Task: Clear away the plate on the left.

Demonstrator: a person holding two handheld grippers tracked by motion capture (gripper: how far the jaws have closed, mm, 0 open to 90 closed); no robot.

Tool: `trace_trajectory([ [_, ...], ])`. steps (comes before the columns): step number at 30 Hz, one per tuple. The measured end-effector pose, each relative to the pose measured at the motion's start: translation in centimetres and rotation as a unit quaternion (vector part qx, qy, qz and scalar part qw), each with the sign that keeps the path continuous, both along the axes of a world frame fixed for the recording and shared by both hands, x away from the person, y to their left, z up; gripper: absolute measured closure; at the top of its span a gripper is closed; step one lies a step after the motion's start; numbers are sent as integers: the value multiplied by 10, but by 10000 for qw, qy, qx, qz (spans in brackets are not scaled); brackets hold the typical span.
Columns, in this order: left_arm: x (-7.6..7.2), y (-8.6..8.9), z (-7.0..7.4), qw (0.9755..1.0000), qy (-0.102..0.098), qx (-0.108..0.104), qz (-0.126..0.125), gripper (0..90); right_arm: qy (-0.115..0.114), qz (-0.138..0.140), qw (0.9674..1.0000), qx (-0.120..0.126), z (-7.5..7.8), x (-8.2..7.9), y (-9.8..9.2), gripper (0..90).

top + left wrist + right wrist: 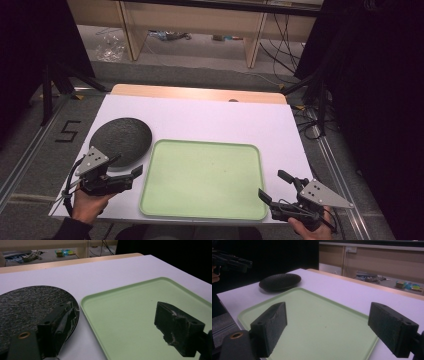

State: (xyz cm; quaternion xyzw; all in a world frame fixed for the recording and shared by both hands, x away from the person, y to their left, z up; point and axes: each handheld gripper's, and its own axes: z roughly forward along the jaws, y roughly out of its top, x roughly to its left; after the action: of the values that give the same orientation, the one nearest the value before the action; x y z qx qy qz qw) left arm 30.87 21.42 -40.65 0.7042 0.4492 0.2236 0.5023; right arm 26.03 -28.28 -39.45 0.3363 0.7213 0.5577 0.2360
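The desk (200, 117) wore a white top over a pale wood edge along its far side. Beyond it lay a grey floor (200, 55), with light wooden furniture legs (252, 42) standing on it and black cables (280, 45) trailing across. Dark curtains (380, 75) hung at both sides. A black mark like a "5" (67, 131) sat on the floor at the left.

Lighting: dim overall, light falling from above onto the white desk (210, 120), the brightest surface; surroundings at both sides drop to near-black. Shadows: soft, faint under the dark plate (280, 281) in the right gripper view. Glare: mild sheen on the green tray (202, 180). Sharpness: high view soft and low in detail; both gripper views grainy, background floor clutter blurred. Colour: slight violet cast on the desk.
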Motion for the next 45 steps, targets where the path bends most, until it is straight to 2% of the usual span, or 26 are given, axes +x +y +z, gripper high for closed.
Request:
trace_trajectory([
  [3, 1, 0, -1, 10000, 50, 32, 24, 154, -74, 18, 10000, 16, 0, 1, 0, 165],
  [4, 2, 1, -1, 10000, 60, 37, 23, 153, 8, -7, 10000, 20, 0, 0, -1, 165],
  [7, 3, 2, -2, 10000, 67, 26, 55, 153, 38, 7, 10000, -57, 1, 0, -2, 165],
  [10, 6, 4, -3, 9998, 99, 141, 98, 153, 87, -22, 9999, -69, 1, 0, -1, 165],
  [14, 9, 5, -5, 9995, 139, 213, 163, 154, -3, -21, 10000, 9, 1, 0, -1, 165],
  [17, 14, 8, -6, 9993, 154, 245, 223, 154, 46, -15, 10000, -67, 1, 0, -2, 165],
  [20, 20, 12, -7, 9989, 191, 293, 321, 154, -57, 33, 10000, -9, 1, 1, -1, 167],
  [22, 24, 14, -9, 9987, 239, 283, 362, 155, 31, -29, 10000, -78, 1, 0, -2, 166],
  [24, 28, 19, -9, 9980, 304, 316, 445, 155, -17, -27, 10000, 5, 1, 1, -1, 166],
  [27, 31, 24, -11, 9974, 337, 296, 555, 156, 35, -11, 10000, -63, 1, 0, -2, 166],
  [29, 36, 29, -11, 9968, 355, 329, 628, 157, -24, -21, 10000, 9, 1, 1, -1, 167],
  [31, 44, 33, -13, 9956, 401, 333, 785, 158, 47, -30, 10000, -72, 1, 0, -1, 166],
  [33, 59, 37, -19, 9935, 583, 395, 894, 164, 51, -19, 10000, -76, 2, 0, -1, 167],
  [34, 59, 37, -19, 9935, 583, 395, 894, 165, 51, -19, 10000, -76, 2, 0, -1, 167],
  [36, 69, 39, -24, 9919, 720, 419, 962, 168, 23, 9, 10000, -44, 1, 1, 0, 167],
  [39, 78, 44, -27, 9900, 812, 527, 1023, 168, 37, 37, 10000, -30, 1, 1, 0, 167],
  [40, 81, 47, -28, 9887, 802, 449, 1185, 169, -36, 23, 10000, 85, 0, 1, -1, 167],
  [45, 88, 51, -30, 9870, 829, 475, 1292, 177, 17, 7, 10000, -39, 2, 0, -2, 167],
])
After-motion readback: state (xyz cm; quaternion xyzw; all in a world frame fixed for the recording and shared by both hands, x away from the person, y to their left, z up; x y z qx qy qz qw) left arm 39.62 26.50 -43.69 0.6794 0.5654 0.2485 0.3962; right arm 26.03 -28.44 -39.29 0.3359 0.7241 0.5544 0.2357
